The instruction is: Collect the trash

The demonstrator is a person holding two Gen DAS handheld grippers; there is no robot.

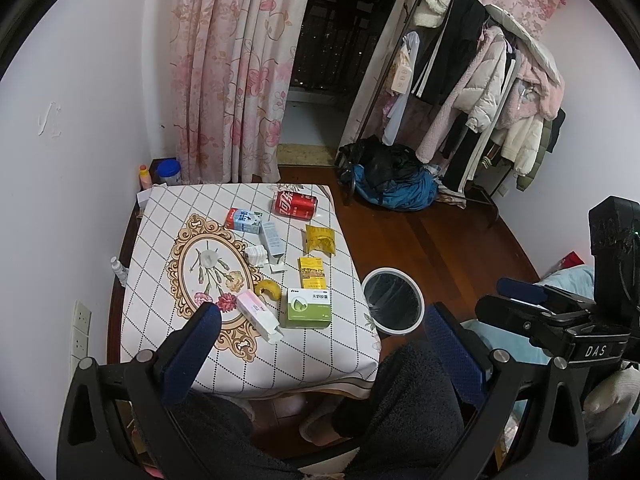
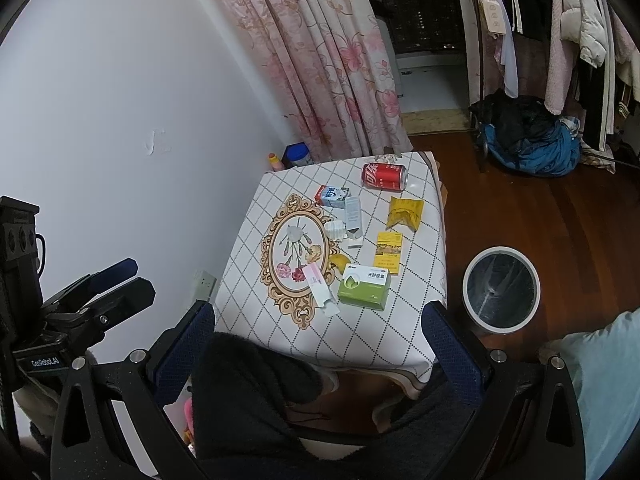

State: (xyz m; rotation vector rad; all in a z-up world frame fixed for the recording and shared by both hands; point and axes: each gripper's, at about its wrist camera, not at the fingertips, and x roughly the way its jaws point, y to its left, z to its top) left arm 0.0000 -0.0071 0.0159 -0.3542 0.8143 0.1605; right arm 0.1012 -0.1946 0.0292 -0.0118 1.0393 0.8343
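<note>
The worktop carries a white cloth with a diamond grid. A white-rimmed bin, lined with a clear bag, stands on the floor just beside it. The left claw and right claw both hold their fingers wide apart, empty. Trash lies scattered on the cloth: a green box, a yellow box, and a red can on its side with white lettering.

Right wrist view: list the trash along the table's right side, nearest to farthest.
Green box → yellow box → crumpled yellow packet → red cola can, lying on its side at the far edge of the table.
</note>
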